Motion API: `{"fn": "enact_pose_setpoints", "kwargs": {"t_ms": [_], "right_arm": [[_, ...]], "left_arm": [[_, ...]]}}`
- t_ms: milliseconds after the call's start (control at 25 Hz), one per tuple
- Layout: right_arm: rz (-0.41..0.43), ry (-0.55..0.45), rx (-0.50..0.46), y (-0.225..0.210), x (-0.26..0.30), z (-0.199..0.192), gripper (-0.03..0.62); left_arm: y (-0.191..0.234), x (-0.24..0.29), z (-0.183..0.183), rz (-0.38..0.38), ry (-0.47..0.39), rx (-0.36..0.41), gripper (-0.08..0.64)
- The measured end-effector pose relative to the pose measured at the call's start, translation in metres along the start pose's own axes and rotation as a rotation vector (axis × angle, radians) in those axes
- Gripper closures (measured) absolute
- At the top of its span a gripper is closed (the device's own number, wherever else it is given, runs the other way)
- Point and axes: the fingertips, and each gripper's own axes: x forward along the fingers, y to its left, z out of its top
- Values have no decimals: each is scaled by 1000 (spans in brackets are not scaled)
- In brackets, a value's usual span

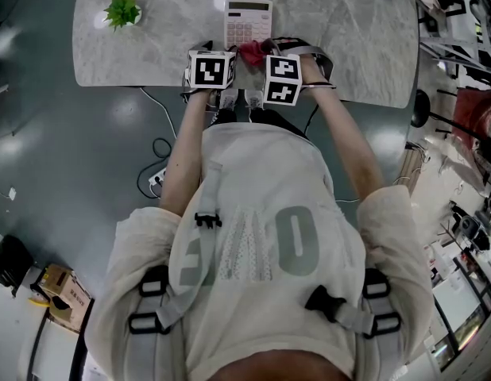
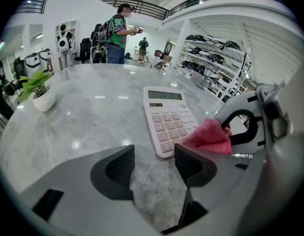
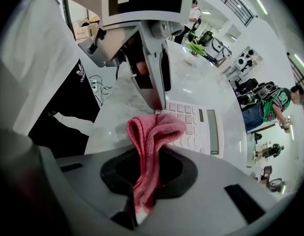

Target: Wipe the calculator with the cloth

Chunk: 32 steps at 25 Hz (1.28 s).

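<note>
The right gripper (image 3: 147, 173) has its jaws closed on the cloth (image 3: 152, 132). The pink fabric is pinched between the dark pads and stands up beyond them in a folded loop. The loop leans toward the near end of the calculator (image 3: 196, 127). The left gripper (image 2: 154, 166) holds nothing. Its jaws stand a moderate gap apart, with only bare table (image 2: 93, 112) between them, just short of the calculator's near corner.

Step in hand, as a judgement: the cloth is secured and brought to the calculator's near edge, and the wiping stroke is at or just before its start. The next move calls for lowering the free fold flat onto the keys and drawing it along the face toward the display. The closed grip must be kept during the stroke. The left gripper is placed to steady the calculator body if it slides on the smooth marble.

The right gripper view alone shows the grip on the cloth. The left gripper view alone shows the cloth overlapping the calculator's near right corner. It may be resting on the keys, but contact cannot be confirmed from that angle. The head view shows neither pair of jaws, because the marker cubes cover them. It gives the layout: both grippers are side by side at the table's near edge, and the calculator lies just beyond them. The potted plant (image 1: 122, 10) stands well apart on the left.
</note>
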Motion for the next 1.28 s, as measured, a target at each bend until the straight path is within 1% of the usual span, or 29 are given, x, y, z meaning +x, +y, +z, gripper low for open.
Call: {"fn": "enact_pose_setpoints", "kwargs": {"t_ms": [400,600,680,840,920,1000,1120,1280], "right_arm": [[9,5,-24,5,-3,-1,537],[38,-1,-19,-2,-4,-1,537],[8,1,-13,-17,-9,-1,537],[-94,1,-3,-65,-24,3,537],[-141,4,-3,-89,-30,9,537],[-179,7,1,-109,-34,15,537],[-207,19,3,-130,-33,24,537],[-218,44,9,-144,-23,29,537]], "left_arm": [[-3,-3,0,1,-2,0,305],[-2,-1,0,-2,-7,2,305],[-2,-1,0,-8,-20,1,305],[-4,-2,0,-12,-60,-26,305],[-6,-3,0,-12,-59,-58,287],[-4,-10,3,-8,-69,-108,279],[9,-21,6,7,-108,-165,279],[35,-32,-4,59,-110,-201,279]]}}
